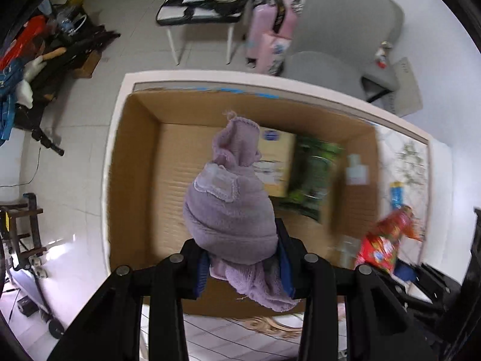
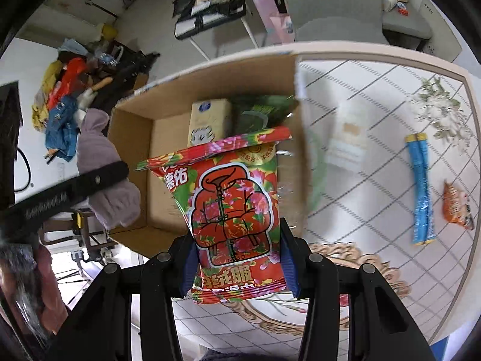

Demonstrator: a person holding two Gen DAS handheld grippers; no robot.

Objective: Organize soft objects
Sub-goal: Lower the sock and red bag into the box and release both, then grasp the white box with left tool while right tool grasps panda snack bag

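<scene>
Progress: you are partway through, as I judge it; the cardboard box [image 1: 141,162] is already holding a yellow pack [image 2: 210,120] and a green pack [image 2: 261,111] against its far wall.
In hand: you are carrying two more soft things toward the box, one in each claw.
Left gripper [image 1: 240,258]: its fingers are pinching the rolled purple knit cloth [image 1: 231,207], which is hanging over the box floor, a loose end drooping below the pads.
Right gripper [image 2: 237,264]: its fingers are squeezing the lower part of the red floral packet [image 2: 231,204], which is standing upright above the box's near right corner.
Left to do: a white pack [image 2: 345,141], a blue twin sachet [image 2: 421,189] and an orange packet [image 2: 457,207] are lying on the patterned tablecloth [image 2: 360,225], right of the box.
Pose: you are angling both tools down and forward, the left one over the box's middle, the right one nearer its right wall.
Blur: the white pack is smeared, so I cannot tell what it is.
</scene>
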